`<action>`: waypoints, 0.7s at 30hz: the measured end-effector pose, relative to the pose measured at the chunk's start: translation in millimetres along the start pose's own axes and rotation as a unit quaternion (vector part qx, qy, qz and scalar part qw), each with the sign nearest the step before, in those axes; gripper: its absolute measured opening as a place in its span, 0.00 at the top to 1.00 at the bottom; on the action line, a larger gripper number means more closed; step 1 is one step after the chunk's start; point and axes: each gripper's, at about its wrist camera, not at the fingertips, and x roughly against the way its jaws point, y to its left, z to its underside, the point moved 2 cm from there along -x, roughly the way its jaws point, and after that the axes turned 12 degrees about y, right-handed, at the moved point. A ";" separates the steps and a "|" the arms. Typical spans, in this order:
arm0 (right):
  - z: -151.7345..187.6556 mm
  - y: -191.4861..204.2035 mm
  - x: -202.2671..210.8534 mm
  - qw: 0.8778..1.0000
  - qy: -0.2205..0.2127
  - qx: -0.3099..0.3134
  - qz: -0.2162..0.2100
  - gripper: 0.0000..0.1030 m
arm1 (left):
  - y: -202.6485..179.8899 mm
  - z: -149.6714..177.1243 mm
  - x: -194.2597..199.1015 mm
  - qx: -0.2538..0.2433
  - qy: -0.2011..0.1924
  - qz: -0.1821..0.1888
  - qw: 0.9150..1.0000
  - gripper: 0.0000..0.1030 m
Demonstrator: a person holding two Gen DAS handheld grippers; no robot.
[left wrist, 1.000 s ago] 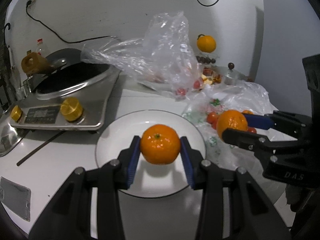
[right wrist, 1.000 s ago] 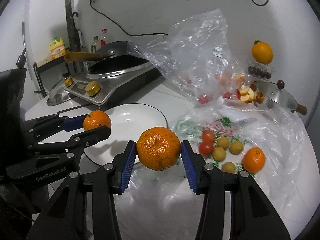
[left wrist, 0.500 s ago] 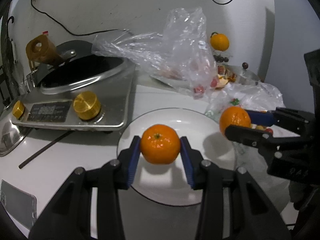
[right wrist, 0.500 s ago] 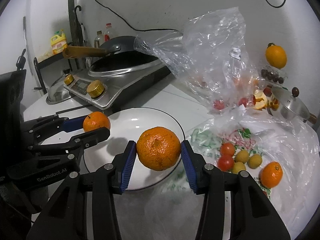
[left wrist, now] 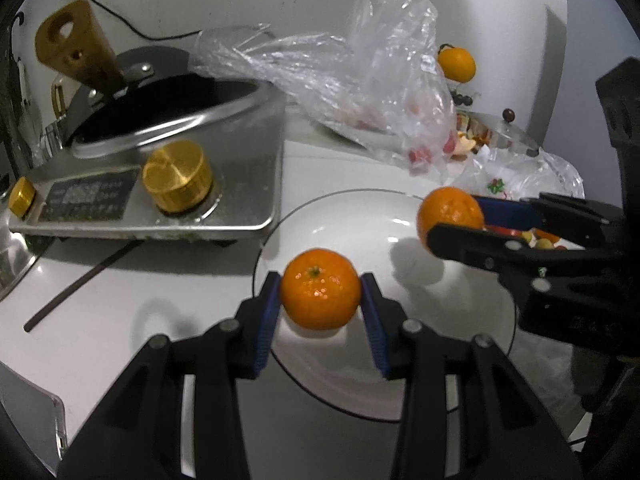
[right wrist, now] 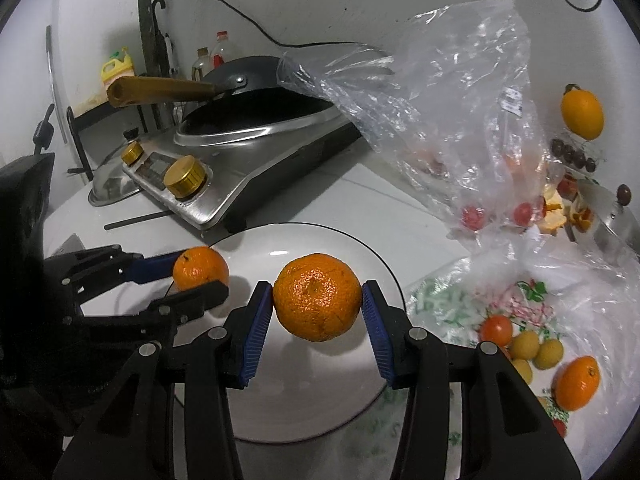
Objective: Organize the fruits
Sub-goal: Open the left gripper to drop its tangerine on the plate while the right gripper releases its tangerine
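Note:
My left gripper (left wrist: 320,298) is shut on a smooth orange mandarin (left wrist: 320,294), held just above the left part of a white plate (left wrist: 340,208). The right gripper (right wrist: 318,304) is shut on a larger, rough-skinned mandarin (right wrist: 317,296), hanging over the same plate (right wrist: 320,236). In the left wrist view the right gripper's mandarin (left wrist: 450,212) shows at the plate's right rim. In the right wrist view the left gripper's mandarin (right wrist: 200,268) shows at the plate's left rim. Both fruits are off the plate's surface.
A steel cooker (left wrist: 160,184) with gold knobs and a wok stands left of the plate. A crumpled clear bag (right wrist: 440,100) rises behind. Right of the plate, a plastic sheet holds small tomatoes (right wrist: 496,330), yellow fruits (right wrist: 536,350) and another mandarin (right wrist: 578,382). A dark stick (left wrist: 80,280) lies near the cooker.
Both grippers have carried their mandarins leftward and a little lower, from beside the plastic sheet to over the plate. The plate now fills more of both views. Both grips hold unchanged.

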 end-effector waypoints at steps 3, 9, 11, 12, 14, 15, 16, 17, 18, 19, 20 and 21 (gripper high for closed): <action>-3.6 2.3 -5.7 1.000 0.004 -0.001 -0.001 0.53 | 0.7 -0.8 -3.7 0.004 0.010 -0.004 1.000 0.60; -12.3 7.6 -16.1 1.000 0.015 -0.002 -0.004 0.53 | 6.7 0.0 -3.8 0.017 0.012 0.010 1.000 0.59; -16.0 9.6 -20.1 1.000 0.022 -0.002 -0.005 0.53 | 7.7 1.1 -3.0 0.019 0.009 0.017 1.000 0.58; -17.4 10.3 -21.8 1.000 0.024 -0.001 -0.005 0.53 | 8.7 1.8 -2.2 0.021 0.006 0.021 1.000 0.58; -20.4 12.8 -24.7 1.000 0.027 0.000 -0.005 0.53 | 10.0 2.7 -0.1 0.023 0.004 0.025 0.999 0.58; -21.1 13.1 -25.7 1.000 0.028 0.000 -0.005 0.53 | 10.4 2.6 0.6 0.024 0.003 0.026 0.999 0.58; -22.0 13.4 -27.2 1.000 0.030 -0.001 -0.006 0.53 | 11.6 3.2 2.4 0.025 0.000 0.028 0.999 0.57; -23.2 13.7 -29.6 0.999 0.033 -0.004 -0.006 0.53 | 13.1 3.4 4.5 0.026 -0.004 0.031 0.999 0.56; -23.5 14.0 -31.0 0.999 0.035 -0.005 -0.006 0.53 | 14.7 3.9 6.9 0.028 -0.007 0.033 0.999 0.53; -24.2 14.7 -32.9 0.999 0.038 -0.005 -0.006 0.53 | 16.0 4.3 8.3 0.030 -0.008 0.032 0.999 0.48; -24.8 15.0 -34.1 0.999 0.039 -0.006 -0.006 0.53 | 18.4 5.0 10.3 0.035 -0.011 0.031 0.999 0.48; -25.9 15.3 -35.7 0.999 0.041 -0.008 -0.006 0.53 | 19.9 5.4 11.6 0.037 -0.012 0.033 0.999 0.48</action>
